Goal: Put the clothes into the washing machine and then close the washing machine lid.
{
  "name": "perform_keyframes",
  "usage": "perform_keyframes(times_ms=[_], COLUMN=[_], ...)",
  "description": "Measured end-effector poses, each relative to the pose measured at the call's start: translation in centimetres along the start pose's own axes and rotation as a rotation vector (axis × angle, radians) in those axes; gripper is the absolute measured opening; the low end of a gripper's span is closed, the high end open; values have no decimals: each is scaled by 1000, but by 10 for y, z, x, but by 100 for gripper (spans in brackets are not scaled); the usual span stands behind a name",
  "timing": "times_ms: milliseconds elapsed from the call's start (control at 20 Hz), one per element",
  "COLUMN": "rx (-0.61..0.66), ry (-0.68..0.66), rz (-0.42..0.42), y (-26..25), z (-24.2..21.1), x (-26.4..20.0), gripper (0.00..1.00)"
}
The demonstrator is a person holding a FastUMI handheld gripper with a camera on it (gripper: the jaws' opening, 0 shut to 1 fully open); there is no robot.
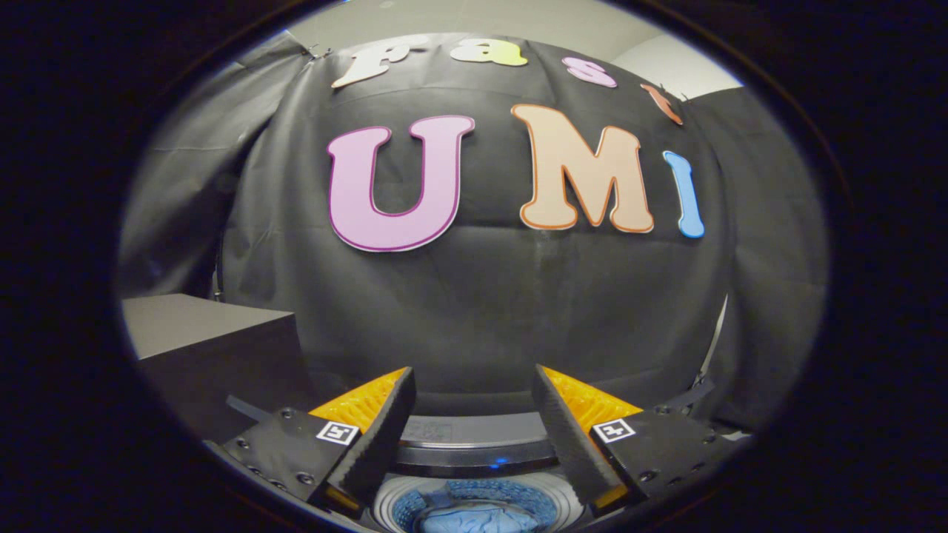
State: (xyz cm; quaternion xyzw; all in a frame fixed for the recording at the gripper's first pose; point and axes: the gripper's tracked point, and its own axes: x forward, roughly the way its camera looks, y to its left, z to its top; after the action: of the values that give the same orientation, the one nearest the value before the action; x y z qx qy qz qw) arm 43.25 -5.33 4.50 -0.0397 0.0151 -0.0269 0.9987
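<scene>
Clothes in the drum, lid not yet shut.

Blue clothes (474, 517) bunched in the washing machine (474, 497) drum, below and between the gripper (474, 385) fingers; gripper spread apart, holding nothing. Soft, light, limp, likely no more handling needed. Lid (474, 437) raised behind the drum, looks rigid, smooth and hinged: best pushed at its free top edge, not pinched. Dark box (207, 340) left of the machine, black cloth wall (474, 311) close behind it.

Blue clothes (478, 518) inside open washing machine (474, 455)
</scene>
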Motion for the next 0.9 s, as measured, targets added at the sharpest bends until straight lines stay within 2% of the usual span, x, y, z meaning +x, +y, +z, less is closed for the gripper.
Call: perform_keyframes(times_ms=[200, 400, 550, 750, 900], rx=[2, 10, 27, 112, 128], ry=[70, 66, 70, 65, 108], rz=[20, 42, 19, 95, 87], y=[1, 3, -1, 23, 22], z=[-23, -17, -12, -6, -10], x=[-23, -35, -48, -70, -86], gripper=[98, 98, 98, 98, 98])
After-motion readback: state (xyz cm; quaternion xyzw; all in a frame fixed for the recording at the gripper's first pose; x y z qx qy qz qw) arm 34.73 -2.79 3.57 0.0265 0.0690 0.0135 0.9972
